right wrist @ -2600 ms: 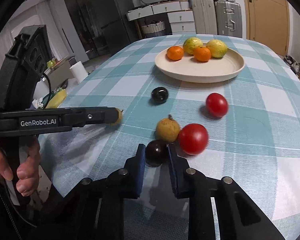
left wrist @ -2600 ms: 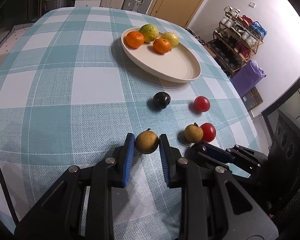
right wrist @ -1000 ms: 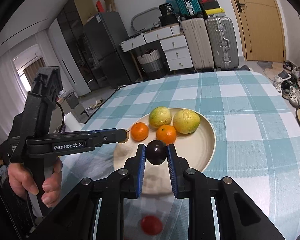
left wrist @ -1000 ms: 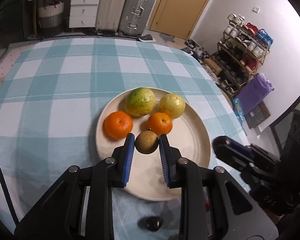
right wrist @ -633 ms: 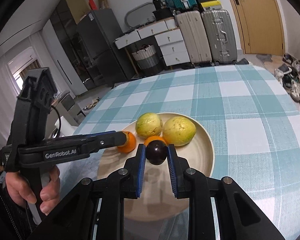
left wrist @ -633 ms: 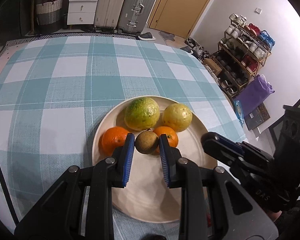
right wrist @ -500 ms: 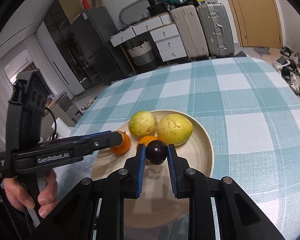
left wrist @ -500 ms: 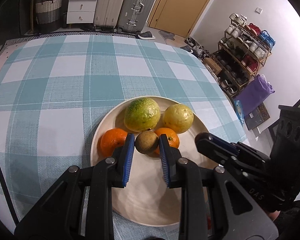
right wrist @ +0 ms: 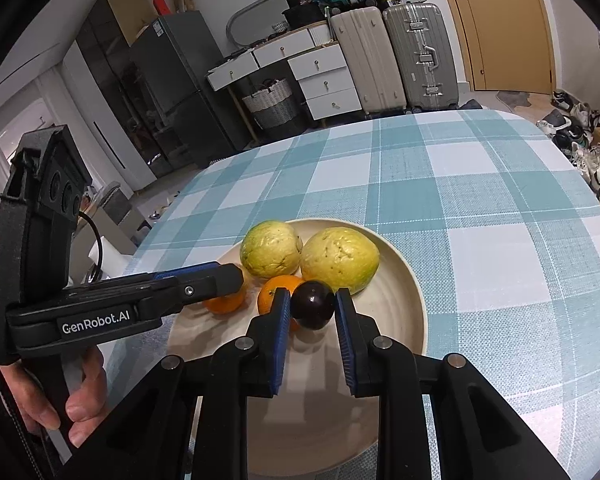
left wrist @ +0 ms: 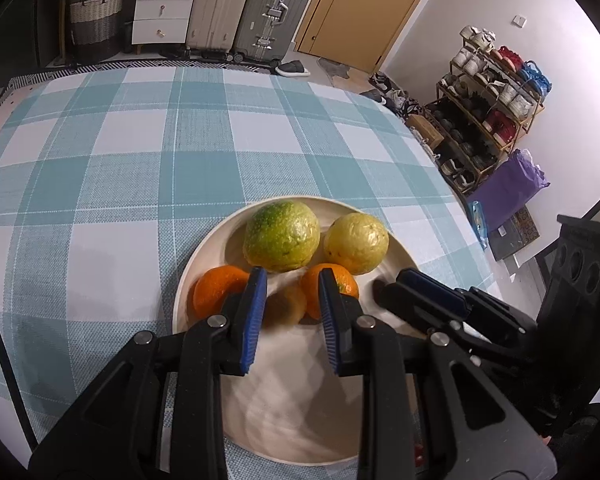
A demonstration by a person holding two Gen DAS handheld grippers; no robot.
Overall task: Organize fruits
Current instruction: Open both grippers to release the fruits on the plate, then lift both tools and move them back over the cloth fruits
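While gripping a dark plum (right wrist: 313, 305), right hand-held gripper (right wrist: 311, 312) hovers over plate (right wrist: 404, 320)

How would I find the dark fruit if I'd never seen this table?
Look at the round cream plate on the checked tablecloth. Over its middle, the right gripper holds the plum: it is the only dark purple fruit, in front of two yellow-green ones.

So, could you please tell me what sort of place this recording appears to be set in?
Most likely a lived-in home, perhaps a dining area near the entrance: a table under a teal-and-white checked tablecloth, two hard-shell silver suitcases against the wall, and an open wooden shoe rack beside a tan door.
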